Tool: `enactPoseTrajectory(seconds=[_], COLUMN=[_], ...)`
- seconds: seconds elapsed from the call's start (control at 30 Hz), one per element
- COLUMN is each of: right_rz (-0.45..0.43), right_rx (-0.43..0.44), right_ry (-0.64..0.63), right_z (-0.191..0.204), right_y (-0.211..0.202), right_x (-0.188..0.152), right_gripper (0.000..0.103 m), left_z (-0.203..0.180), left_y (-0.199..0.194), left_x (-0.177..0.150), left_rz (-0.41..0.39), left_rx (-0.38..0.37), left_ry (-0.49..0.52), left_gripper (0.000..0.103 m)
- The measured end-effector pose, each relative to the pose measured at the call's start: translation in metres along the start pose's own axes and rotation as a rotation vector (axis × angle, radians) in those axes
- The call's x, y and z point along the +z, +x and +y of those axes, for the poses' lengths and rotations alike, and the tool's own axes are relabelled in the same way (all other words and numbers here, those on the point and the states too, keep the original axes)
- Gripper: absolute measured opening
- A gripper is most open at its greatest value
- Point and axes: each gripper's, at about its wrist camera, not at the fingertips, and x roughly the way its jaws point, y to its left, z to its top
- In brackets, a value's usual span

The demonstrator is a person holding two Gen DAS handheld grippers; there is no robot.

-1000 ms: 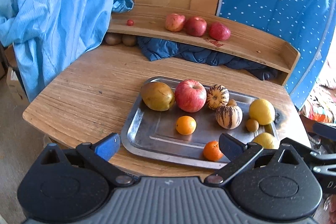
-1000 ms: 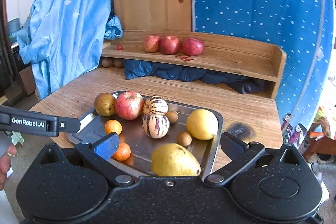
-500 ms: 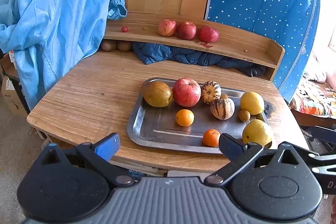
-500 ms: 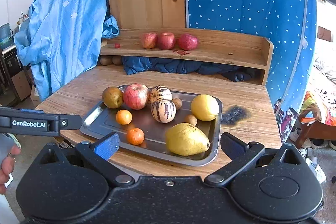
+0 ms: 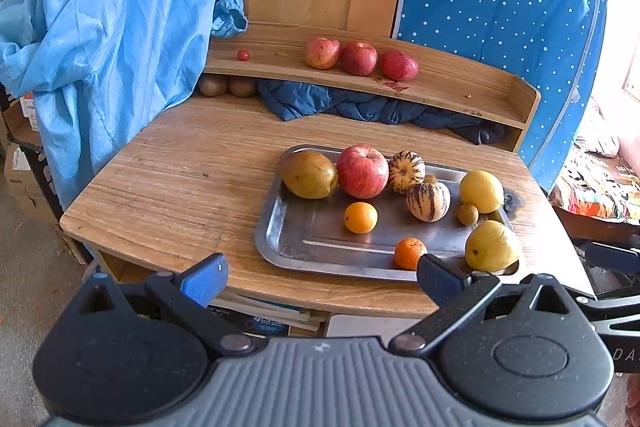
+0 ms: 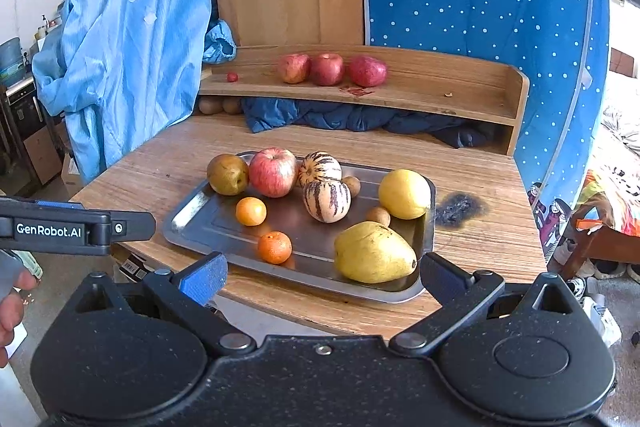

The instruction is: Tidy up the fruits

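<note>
Ahead of both sets of jaws, the wooden table [image 5: 180,179] carries a steel tray [image 6: 200,223] holding the loose fruit, probably gathered there as a staging spot, while three red apples [image 6: 328,69] already sit in a row on the raised shelf [image 6: 440,87] beyond, which suggests like goes with like. On the tray, the largest pieces come first: a yellow pear [image 6: 372,251] just in front of the right gripper [image 6: 320,277], then a red apple [image 5: 362,177] at the far edge, two striped melons [image 5: 428,201], and two small oranges [image 5: 408,253], the nearer just ahead of the left gripper [image 5: 320,277]. Both grippers hover level off the table's near edge, jaws spread wide and empty.
</note>
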Motion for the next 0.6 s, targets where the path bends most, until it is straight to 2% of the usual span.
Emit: enactPoseTrajectory(seconds=[0.6], right_rz=[0.012], right_rx=[0.007], right_ry=[-0.005], right_z=[-0.0026], right_y=[0.0026], right_x=[-0.0018], right_gripper=[0.102], left_z=[-0.0056], left_y=[-0.0001], left_x=[0.0001], left_rz=[0.016], left_rx=[0.016], left_ry=[0.017], left_gripper=[0.102])
